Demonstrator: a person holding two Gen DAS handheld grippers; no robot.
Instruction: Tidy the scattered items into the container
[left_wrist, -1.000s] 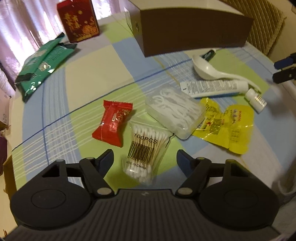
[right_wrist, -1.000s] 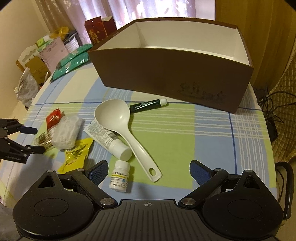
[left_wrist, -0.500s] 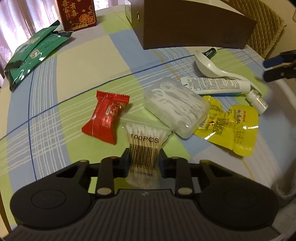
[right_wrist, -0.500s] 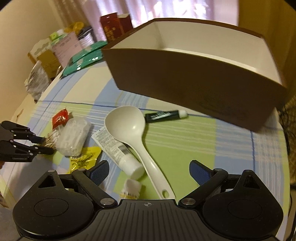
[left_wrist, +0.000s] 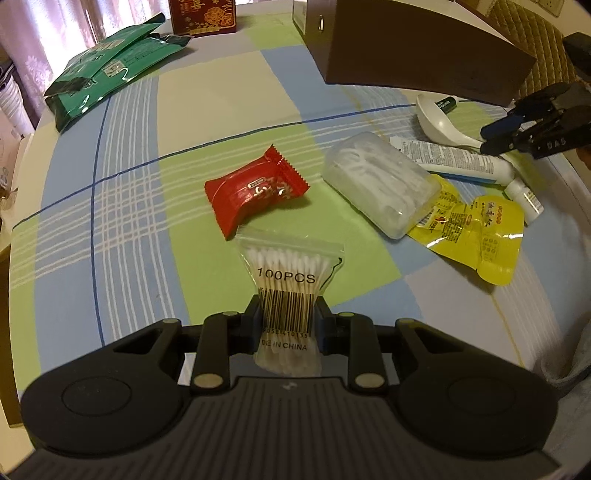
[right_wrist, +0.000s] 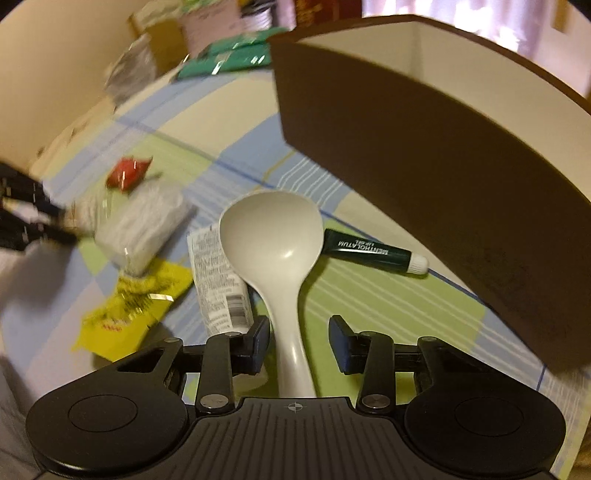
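My left gripper (left_wrist: 286, 325) is shut on the barcode end of a clear bag of cotton swabs (left_wrist: 286, 273), which lies on the checked cloth. Beyond it lie a red sachet (left_wrist: 255, 192), a clear case of floss picks (left_wrist: 380, 181), a yellow pouch (left_wrist: 476, 232), a white tube (left_wrist: 454, 162) and a small white bottle (left_wrist: 524, 197). In the right wrist view my right gripper (right_wrist: 299, 336) straddles the handle of a white spoon (right_wrist: 271, 229). Its jaws are closing, with a gap still on the right side. A dark green lip-gel tube (right_wrist: 369, 251) lies beside the brown box (right_wrist: 424, 155).
Green foil packets (left_wrist: 107, 74) and a red carton (left_wrist: 203, 14) sit at the far left of the table. A quilted chair back (left_wrist: 535, 48) stands behind the box. The table's rounded edge runs close on the right, by the bottle.
My left gripper closed on the swab bag and shifted slightly. My right gripper came down and left from beside the small bottle, rolled, and its jaws narrowed around the spoon handle.
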